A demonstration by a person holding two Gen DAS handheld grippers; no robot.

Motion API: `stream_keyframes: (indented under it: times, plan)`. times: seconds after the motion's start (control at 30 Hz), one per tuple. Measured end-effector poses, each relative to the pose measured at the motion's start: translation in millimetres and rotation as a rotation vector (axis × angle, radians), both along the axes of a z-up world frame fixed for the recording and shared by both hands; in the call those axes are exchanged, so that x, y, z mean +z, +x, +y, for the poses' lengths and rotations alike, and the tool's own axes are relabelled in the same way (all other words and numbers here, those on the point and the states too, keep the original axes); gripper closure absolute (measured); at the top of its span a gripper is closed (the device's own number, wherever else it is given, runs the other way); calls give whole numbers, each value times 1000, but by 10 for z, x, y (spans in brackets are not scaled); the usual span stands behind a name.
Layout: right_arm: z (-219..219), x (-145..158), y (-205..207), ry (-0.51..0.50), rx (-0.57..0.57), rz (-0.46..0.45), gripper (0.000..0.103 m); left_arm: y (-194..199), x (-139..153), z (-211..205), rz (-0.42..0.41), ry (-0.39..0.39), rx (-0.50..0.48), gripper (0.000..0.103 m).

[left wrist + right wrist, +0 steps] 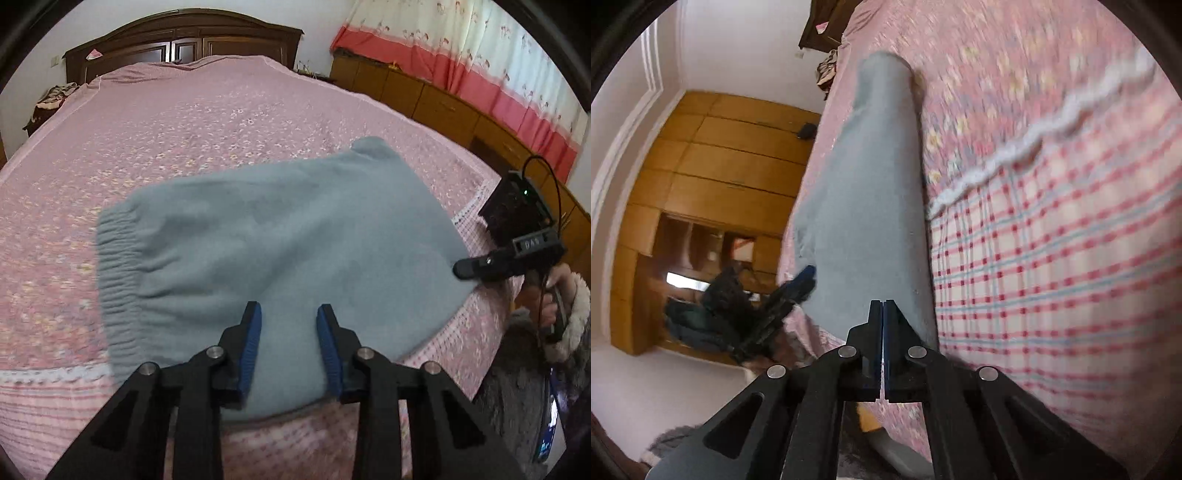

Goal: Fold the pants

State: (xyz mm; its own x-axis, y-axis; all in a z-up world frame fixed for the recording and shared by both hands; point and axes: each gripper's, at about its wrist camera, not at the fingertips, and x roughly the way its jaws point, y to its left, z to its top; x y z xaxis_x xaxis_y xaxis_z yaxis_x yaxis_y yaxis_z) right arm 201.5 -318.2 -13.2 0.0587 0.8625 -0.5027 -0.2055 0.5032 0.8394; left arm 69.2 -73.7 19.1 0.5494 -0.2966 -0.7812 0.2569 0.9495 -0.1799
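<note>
Grey-blue pants (280, 236) lie folded into a broad slab on the pink bedspread (184, 129), near its front edge, with the ribbed waistband (118, 258) to the left. My left gripper (290, 314) hovers over the near part of the pants, open, its blue pads apart and empty. My right gripper (461, 267) is shut, its tip at the pants' right edge. In the right wrist view the right gripper (882, 304) has its fingers pressed together with no cloth between them, the pants (871, 184) stretching away beyond. The left gripper (803, 280) shows blurred at the pants' left side.
A dark wooden headboard (177, 44) stands at the bed's far end, with a clothes pile (55, 96) left of it. Low wooden cabinets (424, 96) and a red-and-cream curtain (480, 55) line the right wall. A hand in a fleecy sleeve (565, 306) holds the right gripper. A checked sheet (1071, 277) hangs over the bed's edge.
</note>
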Motion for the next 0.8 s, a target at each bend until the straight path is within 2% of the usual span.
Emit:
stream_keyframes:
  times: [0.07,0.13,0.2,0.3,0.4,0.47,0.53,0.6,0.67,0.8]
  plan:
    - [55,217,81,10,24,-46,99,11,141,44,2,-1,1,69]
    - [171,369,242,74,43,-59,99,-61,319,161,-31,-46,-9,65]
    - [299,398,377,122,68,-64,99,77,423,167,-44,-83,-14,64]
    - [548,338,590,83,110,-86,99,260,478,161,-60,-82,-16,64]
    - [604,26,722,-20,117,-52,102,513,331,75,-33,-28,-6,64]
    - [530,-132,761,45,88,-11,103,615,185,121,-3,15,4,64]
    - [403,-92,748,41,30,-48,103,665,11,215,16,53,21,71]
    - [351,11,730,14,-9,-93,102,627,-49,335,4,36,27,76]
    - [211,117,718,-4,-45,-138,102,573,-1,410,-1,45,41,82]
    - [307,288,810,17,-27,-206,102,524,136,396,-48,72,56,83]
